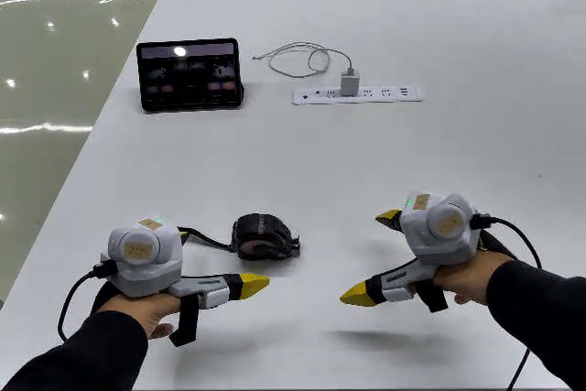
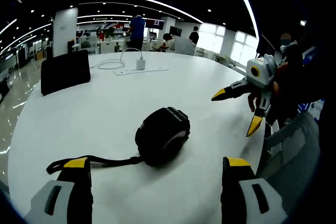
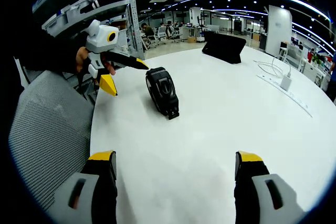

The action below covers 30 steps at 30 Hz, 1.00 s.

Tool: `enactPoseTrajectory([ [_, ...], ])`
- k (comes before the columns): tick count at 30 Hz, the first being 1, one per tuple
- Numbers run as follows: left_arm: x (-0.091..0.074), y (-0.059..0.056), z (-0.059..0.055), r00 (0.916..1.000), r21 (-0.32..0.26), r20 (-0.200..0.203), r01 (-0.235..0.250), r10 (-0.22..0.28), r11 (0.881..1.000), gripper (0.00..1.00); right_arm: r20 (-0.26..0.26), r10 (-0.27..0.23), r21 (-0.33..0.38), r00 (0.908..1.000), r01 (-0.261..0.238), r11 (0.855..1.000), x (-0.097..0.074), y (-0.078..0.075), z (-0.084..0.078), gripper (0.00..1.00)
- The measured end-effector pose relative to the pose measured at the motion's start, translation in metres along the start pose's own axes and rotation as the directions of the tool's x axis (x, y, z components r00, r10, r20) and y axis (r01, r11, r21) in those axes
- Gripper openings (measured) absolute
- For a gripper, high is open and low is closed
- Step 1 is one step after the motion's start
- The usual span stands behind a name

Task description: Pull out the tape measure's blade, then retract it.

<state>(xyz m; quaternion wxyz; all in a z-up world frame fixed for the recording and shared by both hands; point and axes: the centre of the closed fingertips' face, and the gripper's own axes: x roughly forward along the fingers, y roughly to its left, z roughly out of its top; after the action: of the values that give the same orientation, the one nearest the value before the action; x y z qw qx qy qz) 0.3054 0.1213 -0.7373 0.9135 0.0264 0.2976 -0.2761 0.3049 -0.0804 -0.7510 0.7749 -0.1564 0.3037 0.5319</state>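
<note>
On the white table (image 1: 366, 162), the black tape measure (image 1: 264, 235) lies between the two grippers, nearer the left gripper (image 1: 220, 261), its long side running left to right and its blade end seeming to face the right gripper (image 1: 371, 256), and both grippers are wide open, holding nothing.

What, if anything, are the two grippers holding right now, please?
Nothing: both the left gripper and right gripper are open; the tape measure lies free between them.

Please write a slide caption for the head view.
Left gripper and right gripper, both open, flank the tape measure.
</note>
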Motion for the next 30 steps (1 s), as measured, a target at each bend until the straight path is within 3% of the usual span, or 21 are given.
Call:
enactPoseTrajectory([
  [2,-0.003,-0.008,-0.004,0.9989,-0.051,-0.023,0.040,-0.041,0.998,1.00,0.004,-0.018,0.016,0.9998,0.018,1.000,-0.008,-0.004,-0.007,0.89],
  [5,-0.007,-0.005,0.000,0.9994,-0.016,-0.006,0.034,-0.034,0.999,1.00,0.011,-0.039,0.036,0.9992,0.039,0.999,-0.019,-0.006,-0.015,0.91],
  [10,-0.016,-0.002,0.008,0.9994,-0.058,-0.008,0.034,-0.034,0.998,1.00,0.017,-0.070,0.048,0.9974,0.069,0.996,-0.036,-0.008,-0.026,0.95],
  [16,-0.030,0.003,0.009,0.9994,-0.023,-0.004,0.034,-0.034,0.999,1.00,0.018,-0.094,0.053,0.9954,0.093,0.994,-0.057,-0.007,-0.037,0.95],
  [22,-0.043,0.007,0.000,0.9993,-0.007,-0.014,0.034,-0.034,0.999,1.00,0.051,-0.134,0.071,0.9897,0.130,0.989,-0.079,-0.011,-0.041,1.00],
  [30,-0.059,0.018,-0.018,0.9989,-0.016,-0.043,0.015,-0.015,1.000,1.00,0.026,-0.176,0.084,0.9841,0.173,0.981,-0.101,-0.020,-0.066,1.00],
])
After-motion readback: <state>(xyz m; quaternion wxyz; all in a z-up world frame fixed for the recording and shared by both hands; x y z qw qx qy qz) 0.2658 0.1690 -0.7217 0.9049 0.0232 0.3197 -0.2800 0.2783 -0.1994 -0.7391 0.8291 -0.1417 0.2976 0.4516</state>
